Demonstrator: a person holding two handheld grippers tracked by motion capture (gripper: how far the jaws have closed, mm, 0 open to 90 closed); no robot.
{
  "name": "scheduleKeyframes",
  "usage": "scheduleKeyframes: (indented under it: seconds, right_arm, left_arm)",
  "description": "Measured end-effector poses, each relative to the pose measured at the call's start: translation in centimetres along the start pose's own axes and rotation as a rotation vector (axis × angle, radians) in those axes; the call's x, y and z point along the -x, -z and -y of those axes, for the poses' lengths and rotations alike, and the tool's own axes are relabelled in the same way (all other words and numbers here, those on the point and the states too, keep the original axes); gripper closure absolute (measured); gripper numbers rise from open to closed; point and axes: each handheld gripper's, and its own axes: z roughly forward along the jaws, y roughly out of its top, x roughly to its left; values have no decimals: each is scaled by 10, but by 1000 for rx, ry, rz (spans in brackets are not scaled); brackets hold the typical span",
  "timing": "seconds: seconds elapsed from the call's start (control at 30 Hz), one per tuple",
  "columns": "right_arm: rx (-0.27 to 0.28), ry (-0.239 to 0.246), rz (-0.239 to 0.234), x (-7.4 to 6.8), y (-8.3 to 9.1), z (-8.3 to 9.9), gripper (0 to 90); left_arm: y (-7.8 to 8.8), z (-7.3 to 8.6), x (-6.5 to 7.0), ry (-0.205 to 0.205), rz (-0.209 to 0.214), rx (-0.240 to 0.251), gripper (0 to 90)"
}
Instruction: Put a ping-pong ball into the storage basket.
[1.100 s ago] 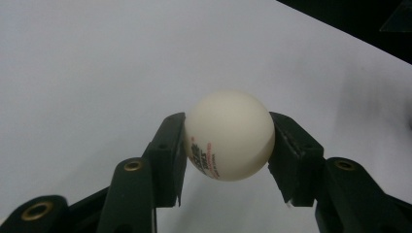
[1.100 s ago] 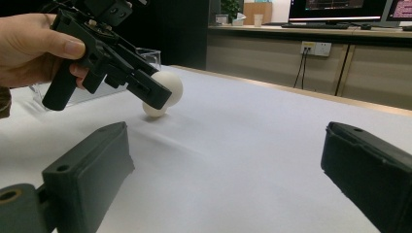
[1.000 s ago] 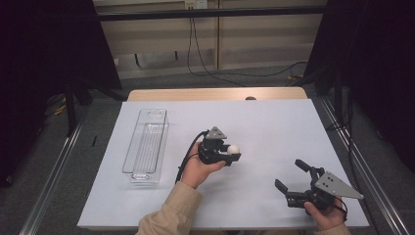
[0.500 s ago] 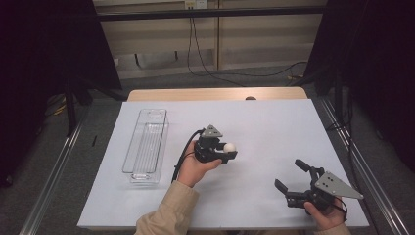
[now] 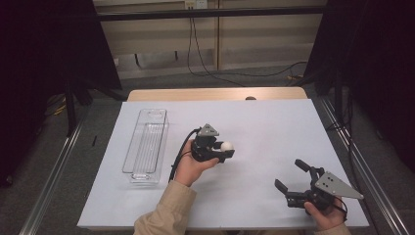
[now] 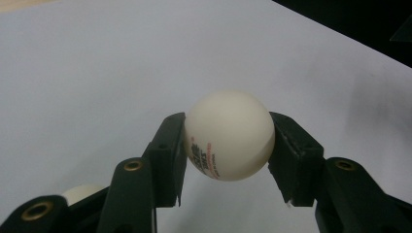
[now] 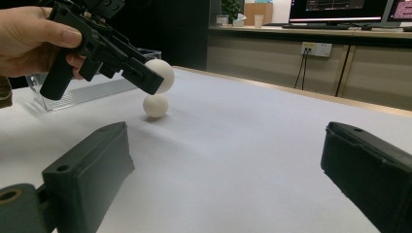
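Note:
My left gripper (image 5: 226,151) hovers over the middle of the white table (image 5: 274,122), shut on a white ping-pong ball (image 5: 227,145). In the left gripper view the ball (image 6: 228,133), with printed lettering, sits squeezed between the two black jaws. A second white ball (image 7: 155,105) rests on the table right below the held ball (image 7: 163,73); its edge peeks out behind a jaw (image 6: 80,191). My right gripper (image 5: 289,175) is low at the front right, open, with nothing between its fingers (image 7: 87,165).
A long clear plastic tray (image 5: 147,147) lies on the left part of the table, left of my left hand. A wooden strip (image 5: 215,93) borders the far edge. Dark metal frame rails run along both sides.
My left gripper has drifted slightly to the left with the ball in it. The right gripper has not moved.

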Motion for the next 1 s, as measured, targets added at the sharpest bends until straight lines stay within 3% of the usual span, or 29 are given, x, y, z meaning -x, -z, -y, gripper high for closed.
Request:
scheduleKeyframes:
  seconds: [1.0]
  right_arm:
    - [2,-2,-1,0,0,0,33]
  left_arm:
    - [23,0,-17,41,-42,32,511]
